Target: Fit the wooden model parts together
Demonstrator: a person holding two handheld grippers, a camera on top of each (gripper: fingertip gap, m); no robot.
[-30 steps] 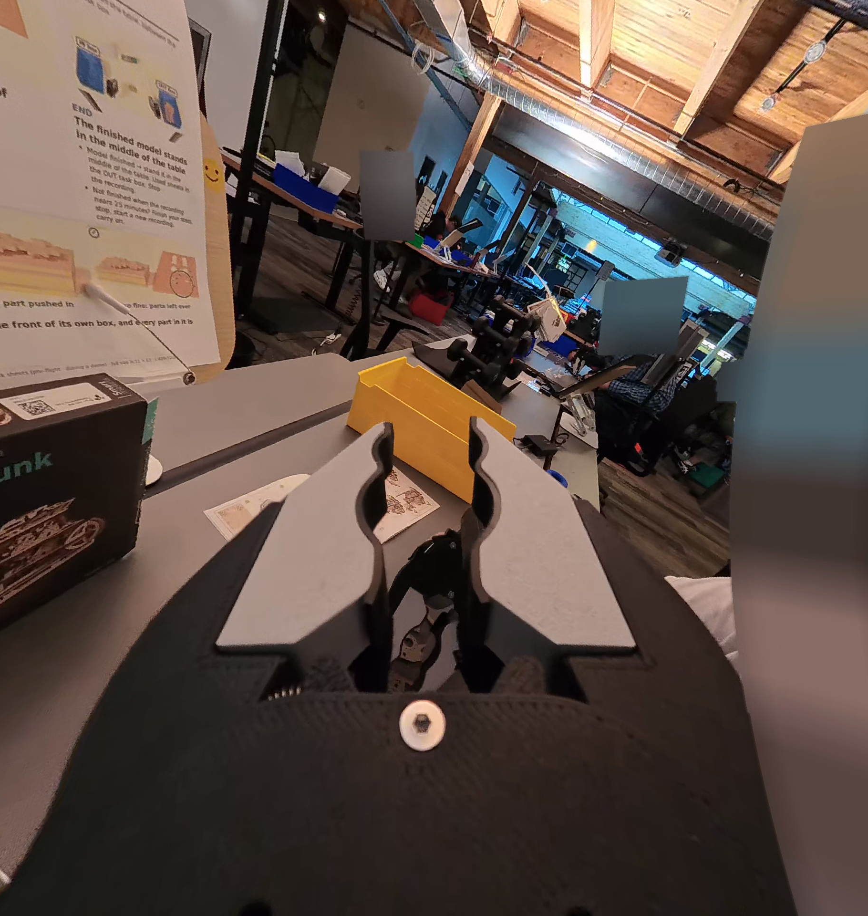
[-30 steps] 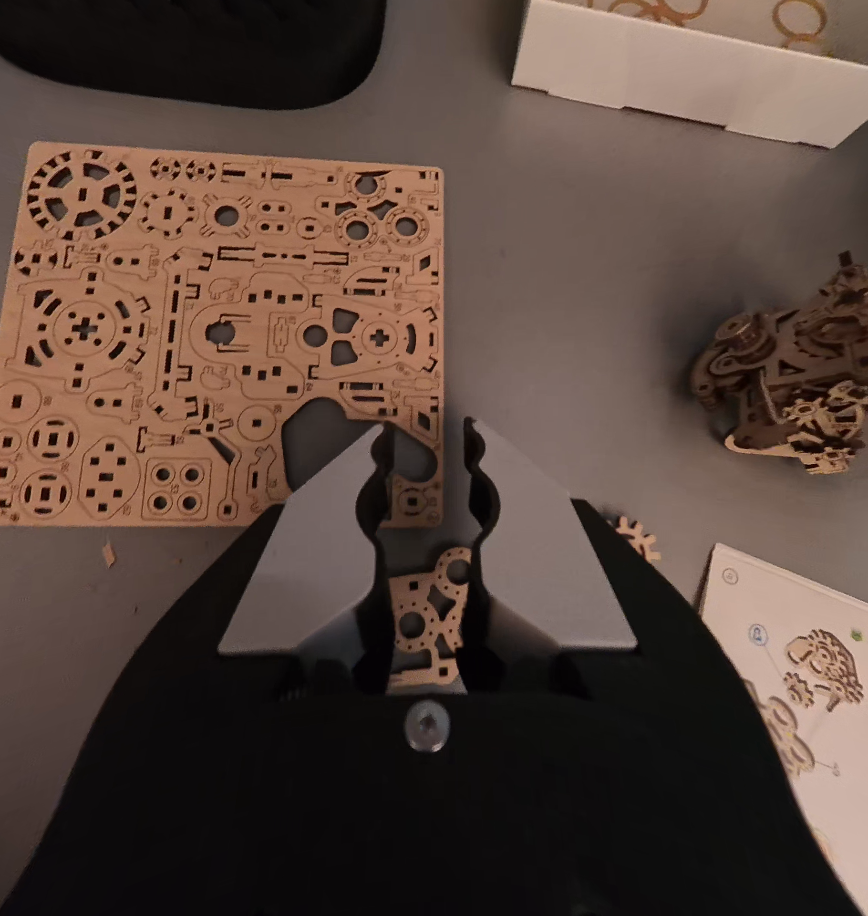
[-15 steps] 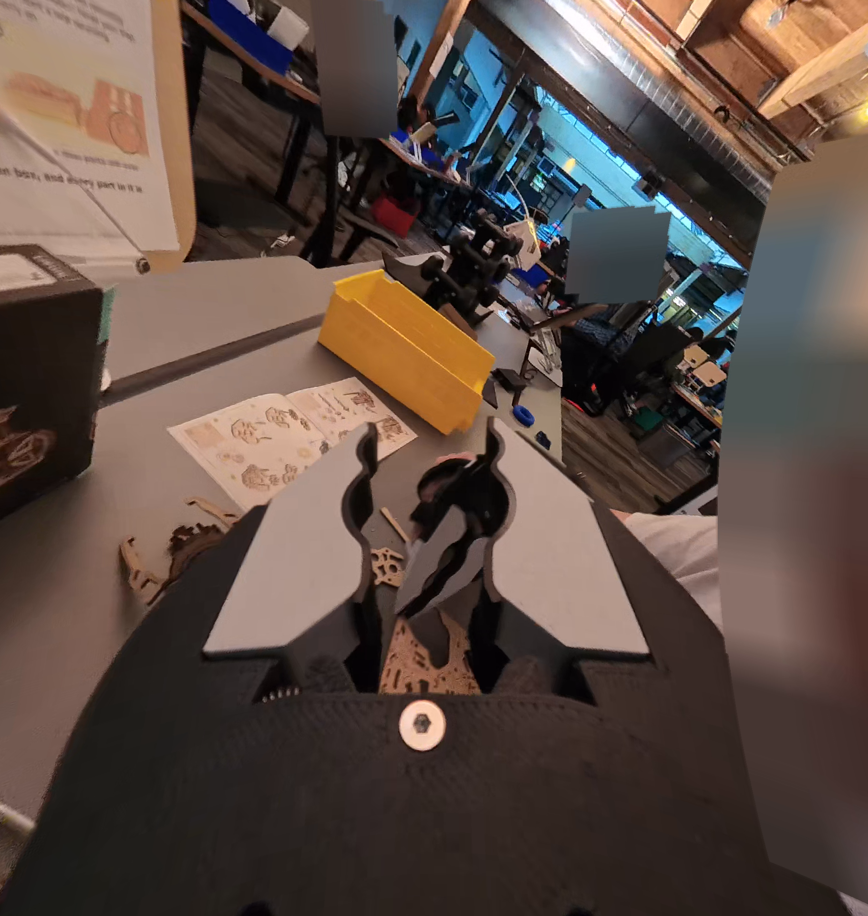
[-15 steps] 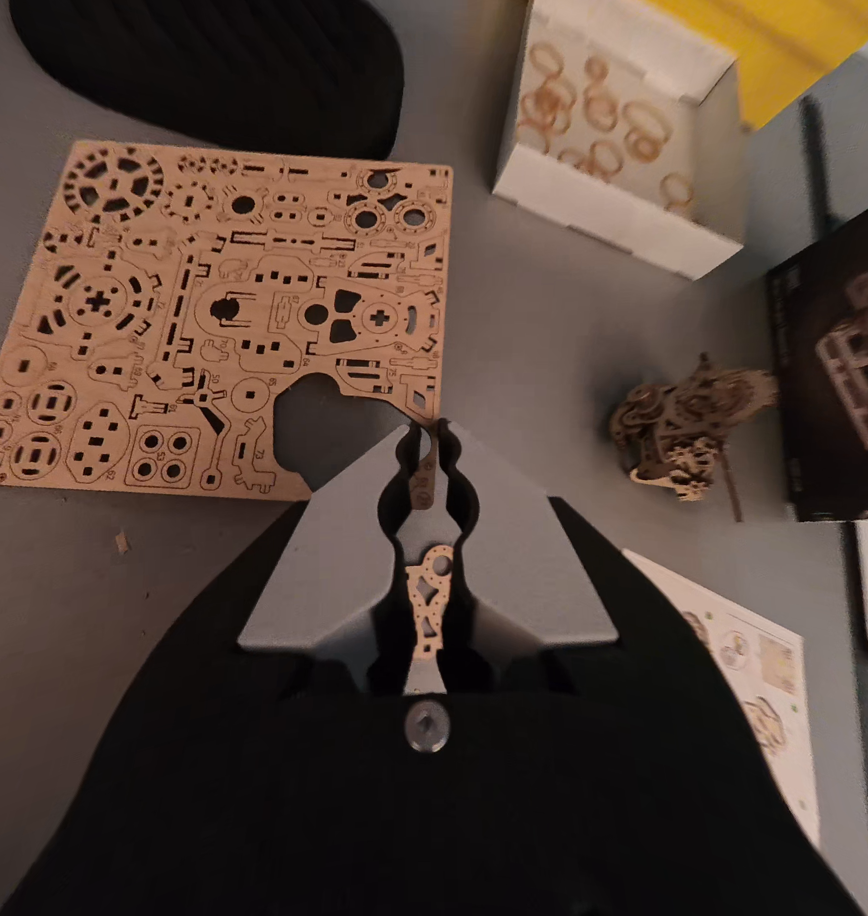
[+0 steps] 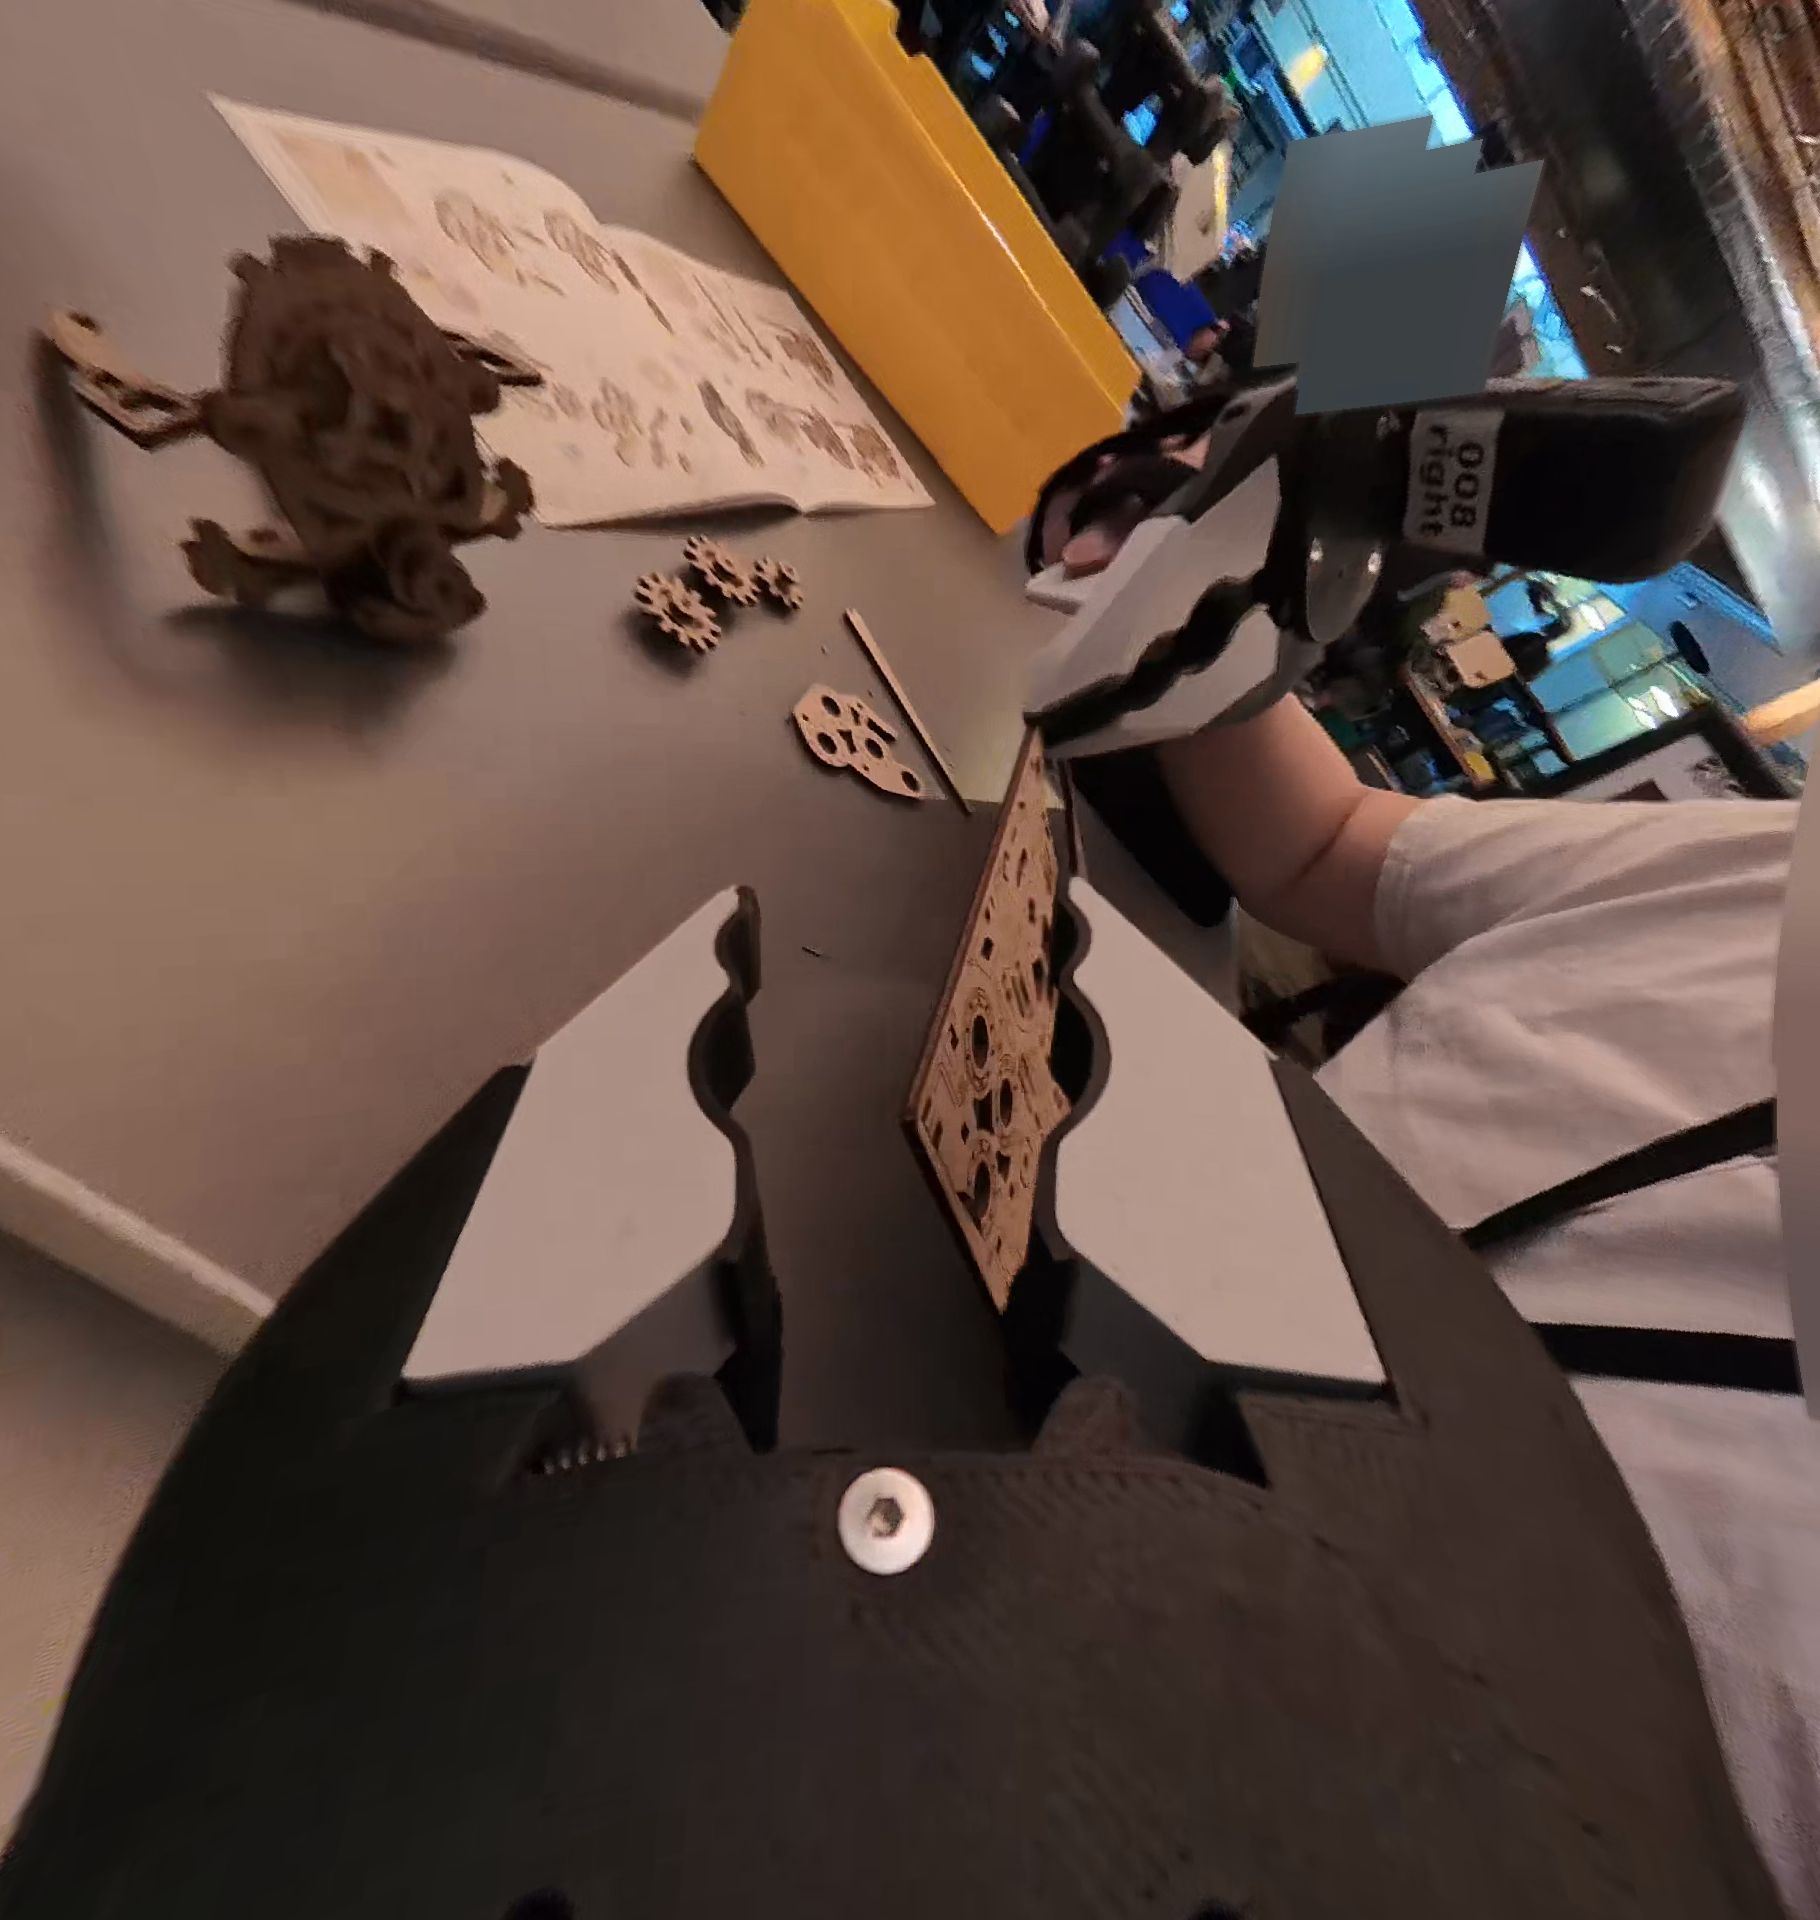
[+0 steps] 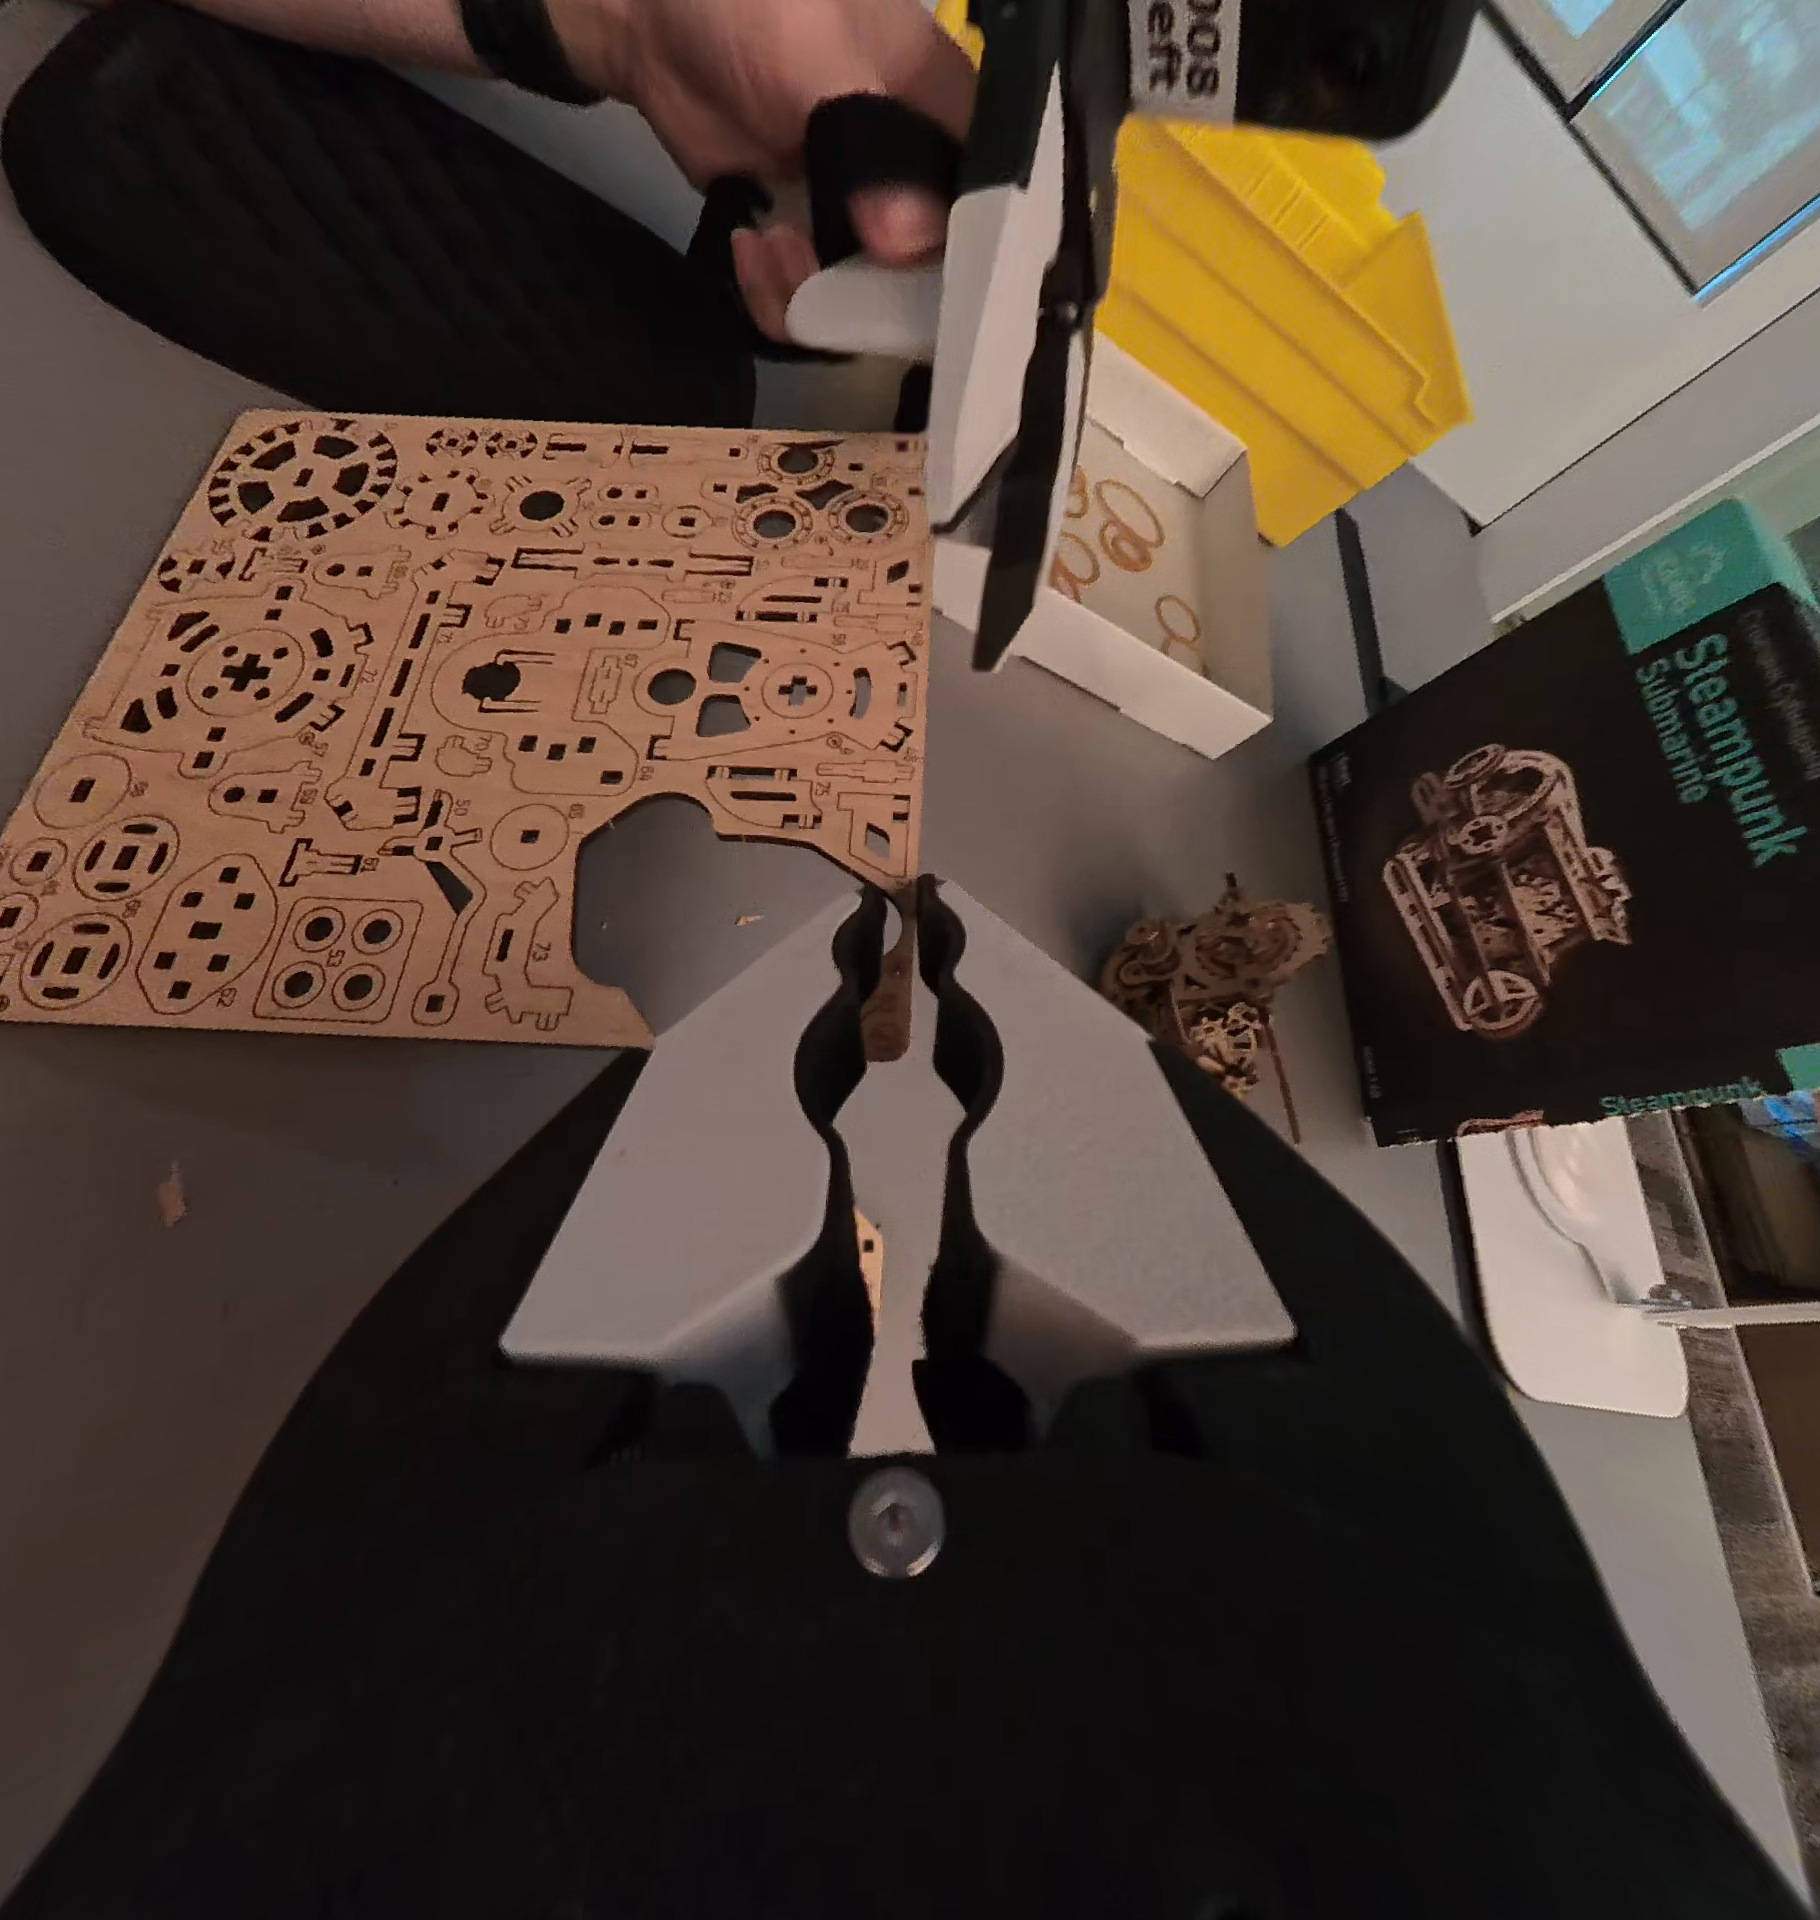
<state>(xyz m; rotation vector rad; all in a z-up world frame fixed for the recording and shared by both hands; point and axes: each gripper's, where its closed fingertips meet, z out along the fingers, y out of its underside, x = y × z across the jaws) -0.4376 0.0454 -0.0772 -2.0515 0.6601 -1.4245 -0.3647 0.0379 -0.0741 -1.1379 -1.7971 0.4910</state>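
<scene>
My right gripper (image 6: 898, 894) is shut on a small thin wooden piece (image 6: 890, 997), held edge-on at its tips, just above the near right corner of the flat wooden part sheet (image 6: 366, 727). It also shows in the left wrist view (image 5: 1051, 717). My left gripper (image 5: 906, 909) is open and empty. The sheet (image 5: 994, 1039) shows at a steep angle beside its right finger. In the right wrist view the left gripper (image 6: 989, 603) points down over the sheet's far right edge. The part-built wooden model (image 6: 1212, 977) (image 5: 345, 436) stands on the grey table.
Three small gears (image 5: 714, 592), a holed plate (image 5: 854, 738) and a thin stick (image 5: 901, 696) lie loose near the manual (image 5: 594, 312). A yellow bin (image 6: 1280, 270), a white box (image 6: 1114, 665) of rings, the black kit box (image 6: 1571, 852) and a black pad (image 6: 314, 208) ring the work area. My hands' fingertips stand some 9 centimeters from each other.
My left gripper has swung down from facing the room to the table and opened wider. My right gripper has shut on the small piece and pulled back from the sheet.
</scene>
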